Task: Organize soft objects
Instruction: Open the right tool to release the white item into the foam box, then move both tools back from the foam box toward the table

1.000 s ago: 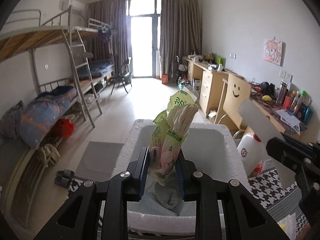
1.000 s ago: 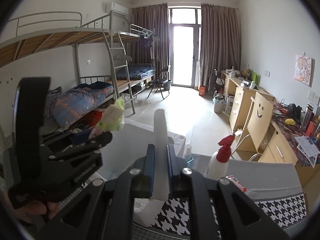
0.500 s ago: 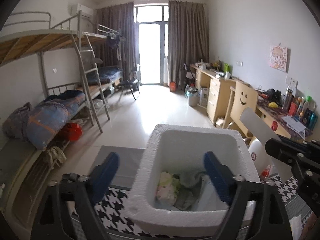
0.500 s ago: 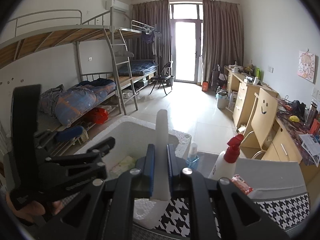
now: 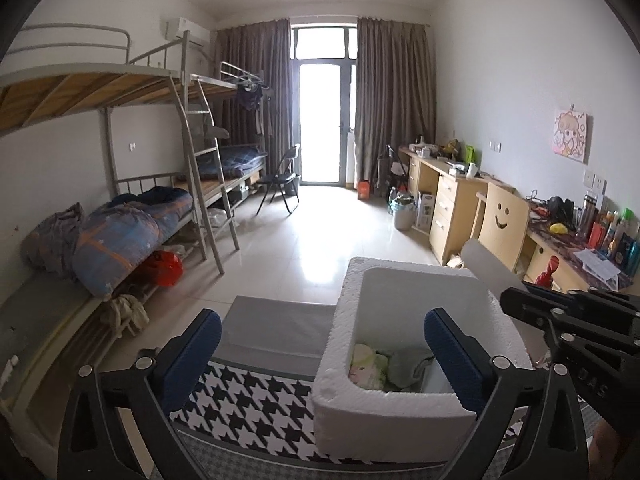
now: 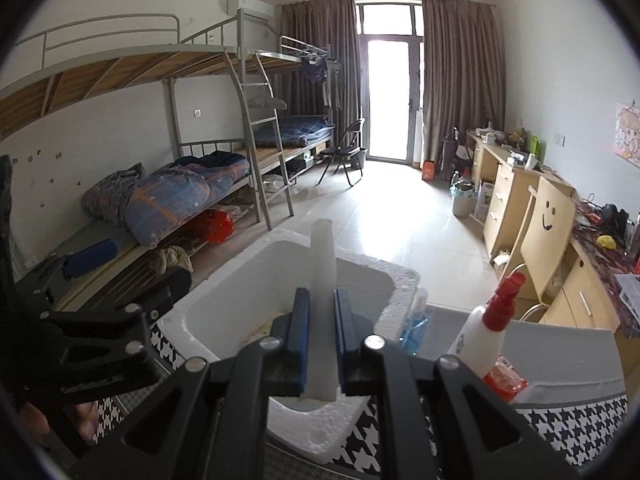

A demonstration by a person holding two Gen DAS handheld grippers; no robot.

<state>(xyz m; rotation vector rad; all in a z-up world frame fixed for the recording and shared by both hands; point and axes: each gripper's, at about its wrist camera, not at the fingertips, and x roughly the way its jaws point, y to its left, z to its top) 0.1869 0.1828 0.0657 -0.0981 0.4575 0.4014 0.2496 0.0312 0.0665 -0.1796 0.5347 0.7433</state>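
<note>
Hovering over the foam box (image 5: 404, 404), our left gripper (image 5: 326, 350) is opening, fingers empty; soft packets (image 5: 368, 364) lie inside, light, best pinched mid-body. Our right gripper (image 6: 321, 320) clamps the lid (image 6: 322, 264).

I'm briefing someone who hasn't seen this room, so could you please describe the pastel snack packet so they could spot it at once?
Start at the white foam box on the houndstooth cloth. Look down inside it: the packet lies on the bottom at the left. Its pale green and pink print sets it apart from the plain grey-green cloth beside it.
</note>
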